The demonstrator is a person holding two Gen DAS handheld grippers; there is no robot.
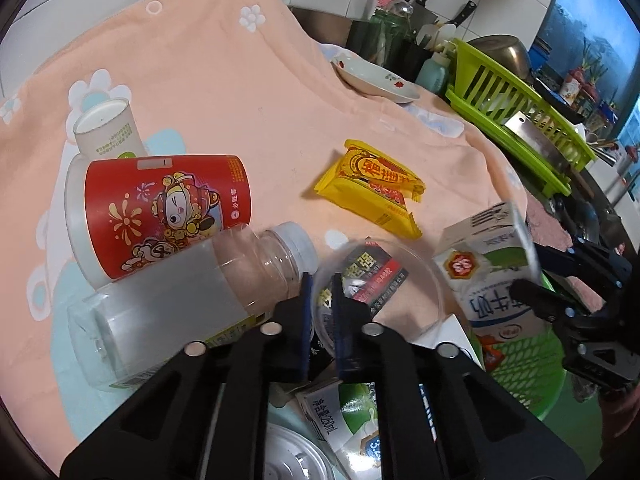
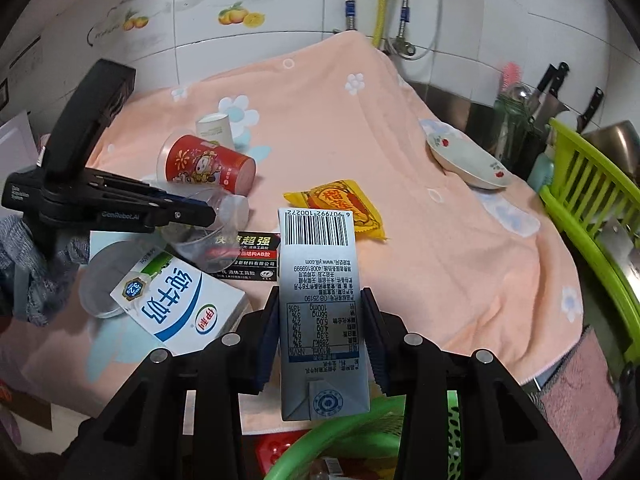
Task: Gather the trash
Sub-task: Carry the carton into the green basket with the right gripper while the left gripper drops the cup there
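Right tongs (image 2: 320,336) clamp milk carton (image 2: 316,280) above basket rim (image 2: 320,440); left tongs (image 1: 320,312) pinch clear cup's edge (image 1: 320,300)

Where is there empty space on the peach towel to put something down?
The peach towel is bare behind the yellow snack packet, between the red cup and the white dish. Also right of the packet. It's crowded by the clear bottle and milk carton.

A peach flowered towel (image 2: 360,128) covers the counter, with a white flower-patterned dish (image 2: 468,162) on its far right edge, a lime-green dish rack (image 2: 592,184) further right, black-handled knives (image 2: 554,80) by the tiled wall (image 2: 280,8), and a pink cloth (image 2: 580,392) near right.
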